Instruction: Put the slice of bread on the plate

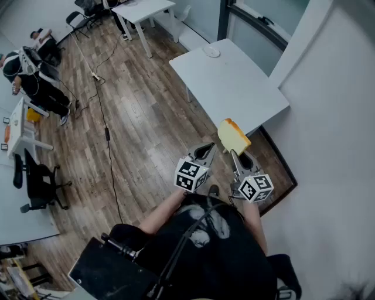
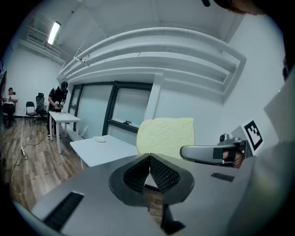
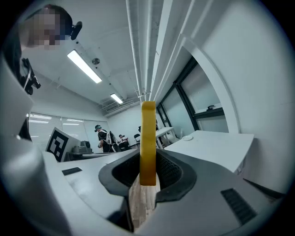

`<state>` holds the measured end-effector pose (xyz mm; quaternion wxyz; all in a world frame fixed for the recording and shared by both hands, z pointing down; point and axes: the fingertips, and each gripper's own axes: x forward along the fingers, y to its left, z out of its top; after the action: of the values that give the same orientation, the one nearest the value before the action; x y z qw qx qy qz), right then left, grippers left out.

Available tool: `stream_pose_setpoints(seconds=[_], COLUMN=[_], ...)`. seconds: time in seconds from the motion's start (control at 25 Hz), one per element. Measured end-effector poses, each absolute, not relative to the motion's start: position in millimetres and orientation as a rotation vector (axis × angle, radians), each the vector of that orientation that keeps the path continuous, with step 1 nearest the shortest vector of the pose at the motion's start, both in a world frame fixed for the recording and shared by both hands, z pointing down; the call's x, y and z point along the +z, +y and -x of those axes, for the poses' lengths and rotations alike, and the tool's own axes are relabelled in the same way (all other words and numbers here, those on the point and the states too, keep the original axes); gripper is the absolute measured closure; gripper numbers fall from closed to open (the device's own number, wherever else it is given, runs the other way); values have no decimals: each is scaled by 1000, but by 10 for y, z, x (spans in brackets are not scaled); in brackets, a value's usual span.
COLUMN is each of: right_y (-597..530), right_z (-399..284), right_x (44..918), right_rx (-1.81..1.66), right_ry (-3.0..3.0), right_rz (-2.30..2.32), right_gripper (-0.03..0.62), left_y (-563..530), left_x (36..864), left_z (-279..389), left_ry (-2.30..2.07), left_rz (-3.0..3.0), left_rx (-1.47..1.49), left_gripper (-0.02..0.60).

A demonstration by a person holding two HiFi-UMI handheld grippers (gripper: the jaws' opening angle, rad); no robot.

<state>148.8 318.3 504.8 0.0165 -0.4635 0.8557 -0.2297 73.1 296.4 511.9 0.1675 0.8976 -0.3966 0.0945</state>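
Note:
A slice of bread [image 1: 234, 136] with a golden crust stands upright in my right gripper [image 1: 237, 154], whose jaws are shut on its lower edge. In the right gripper view the slice [image 3: 148, 143] shows edge-on between the pads of that gripper [image 3: 148, 169]. My left gripper [image 1: 207, 150] is alongside to the left, shut and holding nothing; its pads meet [image 2: 150, 161]. From there the bread's face [image 2: 166, 137] shows just ahead. The small white plate [image 1: 211, 52] lies on the far end of a white table [image 1: 234, 88], well ahead of both grippers.
A white wall [image 1: 334, 117] runs along the right, with windows behind the table. Wooden floor [image 1: 140, 129] stretches to the left with a black cable [image 1: 108, 135] on it. Other white tables [image 1: 143, 12], office chairs [image 1: 38, 181] and people [image 1: 32, 76] are at the far left.

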Motion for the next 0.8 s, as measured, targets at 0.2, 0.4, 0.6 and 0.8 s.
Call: stream_pose_setpoints(seconds=[0.2, 0.4, 0.6, 0.8], right_y=[3146, 3135, 3052, 2944], right_z=[-1463, -1433, -1470, -1414], right_x=[5045, 5088, 5153, 5202], right_rx=[-711, -711, -777, -806], right_ry=[2669, 2668, 2627, 2612], right_rz=[1436, 1467, 1503, 1529], right_gripper=[497, 496, 496, 496], left_y=[2914, 2910, 2859, 2799], left_x=[5102, 5140, 5122, 5186], left_z=[-695, -604, -500, -357], left_ry=[-1138, -1155, -1175, -1179], left_rz=[-2548, -2533, -2515, -2492], left_rx=[263, 259, 255, 254], left_gripper=[575, 575, 575, 575])
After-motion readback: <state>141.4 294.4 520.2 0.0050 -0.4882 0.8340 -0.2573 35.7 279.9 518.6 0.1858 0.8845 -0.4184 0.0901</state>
